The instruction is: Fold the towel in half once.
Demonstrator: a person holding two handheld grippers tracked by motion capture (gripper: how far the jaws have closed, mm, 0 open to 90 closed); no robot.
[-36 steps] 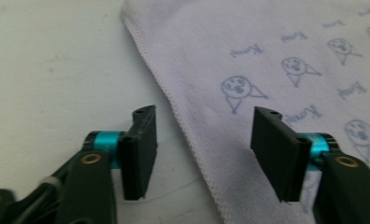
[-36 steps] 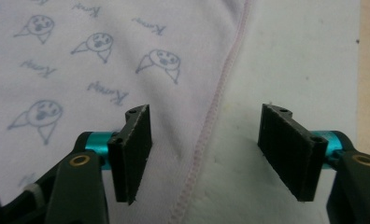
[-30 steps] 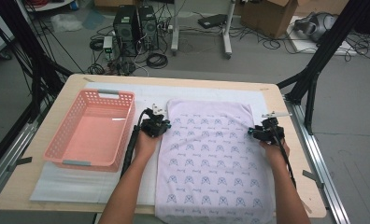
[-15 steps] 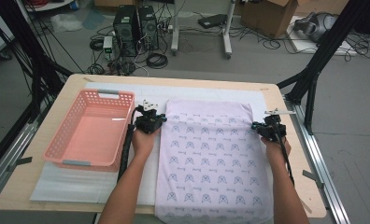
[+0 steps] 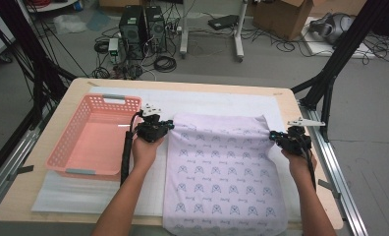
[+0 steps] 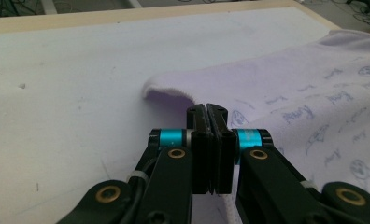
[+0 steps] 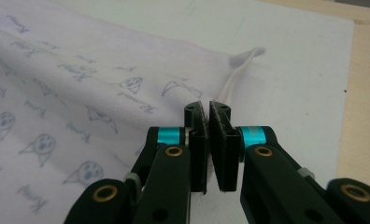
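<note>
The cloth (image 5: 224, 172) lies flat on the bench (image 5: 45, 196), just right of the pink basket (image 5: 92, 142), with its near edge hanging off the bench's front. The left hand-held gripper (image 5: 169, 125) is pinched tight on the cloth's far-left corner. The right hand-held gripper (image 5: 273, 137) is clamped on its far-right edge.

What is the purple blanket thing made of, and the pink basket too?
The cloth looks like soft, matte woven or knitted fabric: it drapes, folds at the grippers' pinch, and shows a fuzzy rolled edge in the left gripper view. Its pale lilac surface carries printed blue drawings. The basket looks like moulded plastic: stiff, smooth salmon-pink walls pierced with a regular grid of holes. Exact fibre can't be told.
</note>
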